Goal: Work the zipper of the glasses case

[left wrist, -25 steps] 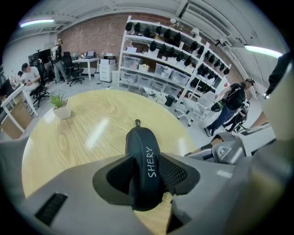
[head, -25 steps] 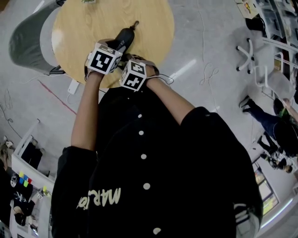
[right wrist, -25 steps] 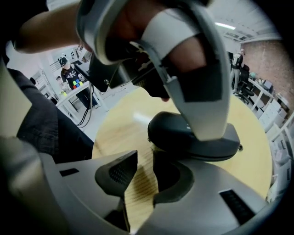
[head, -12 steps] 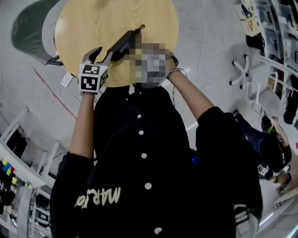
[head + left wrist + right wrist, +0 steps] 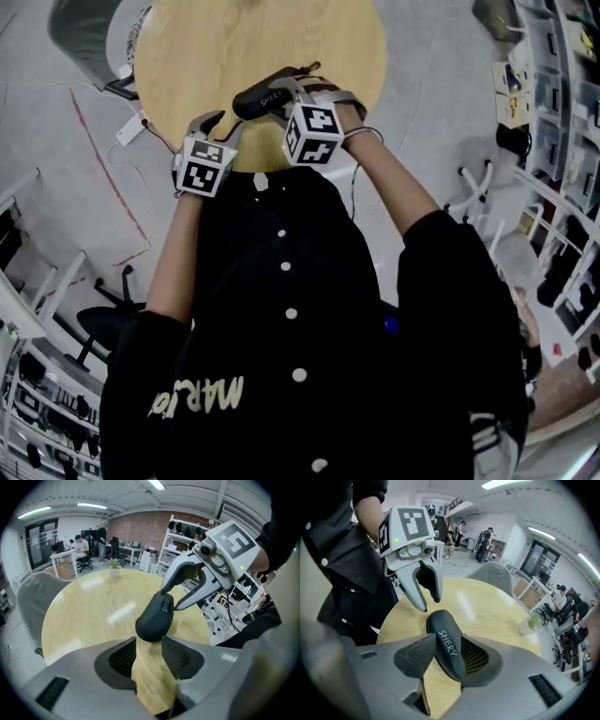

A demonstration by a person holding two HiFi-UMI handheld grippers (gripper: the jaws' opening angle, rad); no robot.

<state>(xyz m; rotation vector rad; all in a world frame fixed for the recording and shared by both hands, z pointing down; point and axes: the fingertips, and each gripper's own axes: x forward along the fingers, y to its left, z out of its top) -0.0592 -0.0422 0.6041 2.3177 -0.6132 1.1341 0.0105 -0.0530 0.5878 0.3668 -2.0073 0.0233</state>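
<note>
Glasses case (image 5: 267,96), dark and slim with white lettering along its side, lies near the front edge of a round wooden table (image 5: 187,56) as a person in a black buttoned jacket works over it with two handheld grippers. The right gripper (image 5: 449,641) straddles one end of the case; its jaws have just been closing from nearly their widest, and the ribbed pads appear to press on the case's flanks, with the case crossing slantwise between them. The left gripper (image 5: 149,644) stands wide open and empty, with only bare tabletop between its pads. The case's rounded free end sits just beyond that gripper's fingertips, so its long axis runs from one gripper to the other. The left gripper is therefore the nearer to the free end and looks placed to close on it, though no view shows the zipper pull clearly.
</note>
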